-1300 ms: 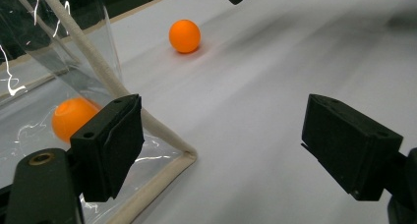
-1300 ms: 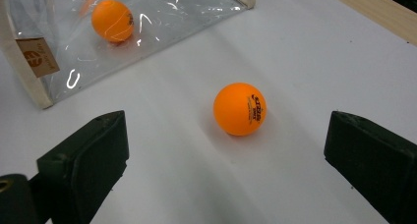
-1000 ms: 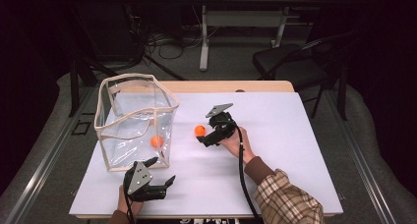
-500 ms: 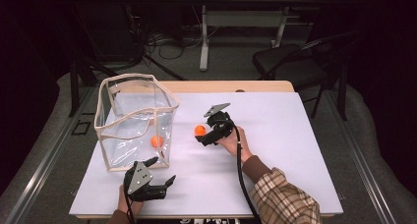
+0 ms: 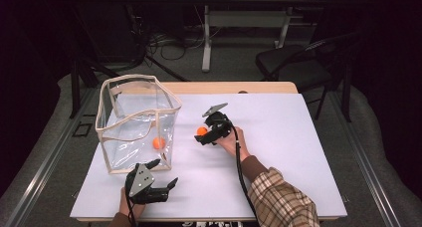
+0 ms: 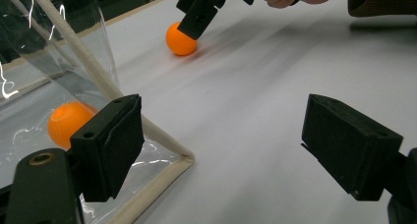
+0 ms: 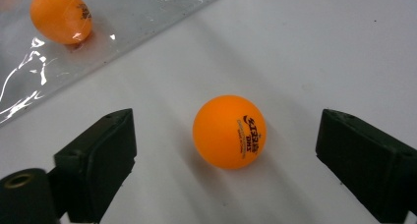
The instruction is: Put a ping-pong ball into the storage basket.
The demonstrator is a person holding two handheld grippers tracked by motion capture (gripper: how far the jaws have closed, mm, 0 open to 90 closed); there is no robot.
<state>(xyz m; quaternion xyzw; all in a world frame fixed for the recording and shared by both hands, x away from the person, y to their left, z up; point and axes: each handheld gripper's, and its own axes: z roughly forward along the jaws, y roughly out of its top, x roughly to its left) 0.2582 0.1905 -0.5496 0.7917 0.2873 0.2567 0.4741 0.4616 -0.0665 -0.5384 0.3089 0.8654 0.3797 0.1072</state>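
We see right gripper point(image 7: 226, 150) jaws closing in around orange ball point(image 7: 229, 131), untouched; left gripper point(image 6: 241, 150) wide, empty, near clear bag point(image 5: 137, 120).

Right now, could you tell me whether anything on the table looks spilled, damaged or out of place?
Nothing stands out. One orange ball sits inside the upright clear bag; the other ball rests on the table between the right gripper's open jaws.

Layout around the clear bag point(image 5: 137, 120) on the table point(image 5: 298, 152)

One ball point(image 5: 158, 143) lies inside the bag, near its front right corner. A second ball point(image 5: 201, 131) lies on the table just right of the bag, between the jaws of the right gripper point(image 5: 205, 136), touching neither. The left gripper point(image 5: 166, 173) sits in front of the bag, just beside its front right corner.
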